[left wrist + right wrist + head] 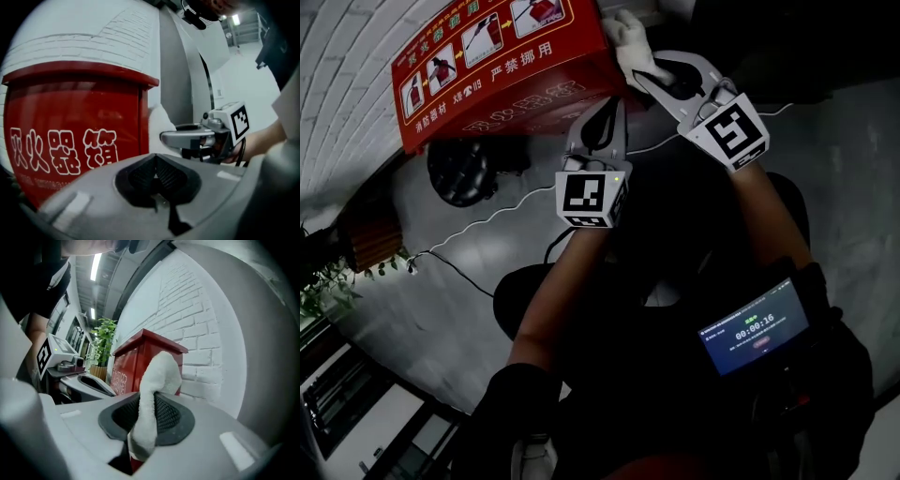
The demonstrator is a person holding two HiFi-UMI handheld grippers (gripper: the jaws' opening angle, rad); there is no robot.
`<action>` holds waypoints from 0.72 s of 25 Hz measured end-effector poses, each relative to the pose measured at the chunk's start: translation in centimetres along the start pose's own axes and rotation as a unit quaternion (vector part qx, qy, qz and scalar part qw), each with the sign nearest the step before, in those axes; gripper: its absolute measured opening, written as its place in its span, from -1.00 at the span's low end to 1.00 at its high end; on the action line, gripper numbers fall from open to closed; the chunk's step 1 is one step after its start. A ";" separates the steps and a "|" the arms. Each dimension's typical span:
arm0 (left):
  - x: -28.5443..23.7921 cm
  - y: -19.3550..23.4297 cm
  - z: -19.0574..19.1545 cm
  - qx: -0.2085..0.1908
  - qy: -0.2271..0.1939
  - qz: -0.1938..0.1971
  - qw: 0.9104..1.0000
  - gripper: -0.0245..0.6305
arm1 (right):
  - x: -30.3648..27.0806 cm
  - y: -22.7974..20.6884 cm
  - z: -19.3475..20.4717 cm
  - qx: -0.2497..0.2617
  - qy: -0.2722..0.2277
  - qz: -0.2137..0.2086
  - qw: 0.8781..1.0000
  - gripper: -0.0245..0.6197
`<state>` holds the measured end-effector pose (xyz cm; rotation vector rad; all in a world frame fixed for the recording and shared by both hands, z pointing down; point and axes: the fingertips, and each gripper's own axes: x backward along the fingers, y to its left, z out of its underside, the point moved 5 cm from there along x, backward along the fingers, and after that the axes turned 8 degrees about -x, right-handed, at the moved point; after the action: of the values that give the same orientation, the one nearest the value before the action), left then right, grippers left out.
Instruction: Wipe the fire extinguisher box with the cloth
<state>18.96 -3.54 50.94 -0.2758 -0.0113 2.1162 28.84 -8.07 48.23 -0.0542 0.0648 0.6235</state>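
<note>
Head view: the white cloth [628, 37] sits at the side edge of the red fire extinguisher box [502, 66], carried by the right gripper [649, 77], with the left gripper [600, 117] just below the box. Left gripper view: its fingers [139, 177] are pressed together on nothing, facing the box front. Right gripper view: the fingers [171, 414] pinch only a narrow fold of cloth, so dragging hard over the box corner could, I judge, pull it free.

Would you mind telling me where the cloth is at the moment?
In the head view the cloth is at top centre, clamped in the right gripper, at the right-hand edge of the red fire extinguisher box.
</note>
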 end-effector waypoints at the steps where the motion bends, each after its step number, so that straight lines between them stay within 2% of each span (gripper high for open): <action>1: -0.1 0.0 0.1 -0.001 0.000 0.000 1.000 -0.93 | -0.2 0.2 0.5 -0.001 0.004 -0.008 1.000 -0.68; 6: -1.0 -0.8 1.3 -0.004 0.010 0.009 1.000 -0.93 | -1.0 0.6 3.7 -0.015 0.038 -0.031 0.999 -0.68; 11: -2.0 -1.6 2.7 -0.007 0.025 0.022 0.999 -0.93 | -1.7 0.3 6.5 -0.037 0.066 -0.036 0.996 -0.68; 18: -2.6 -1.4 5.1 -0.003 0.047 0.026 0.999 -0.93 | -2.7 -1.1 13.2 -0.066 0.131 -0.031 0.989 -0.68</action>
<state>20.46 -4.43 56.60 -0.3820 0.0442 2.1541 27.85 -9.62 61.63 -0.2654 0.2763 0.5549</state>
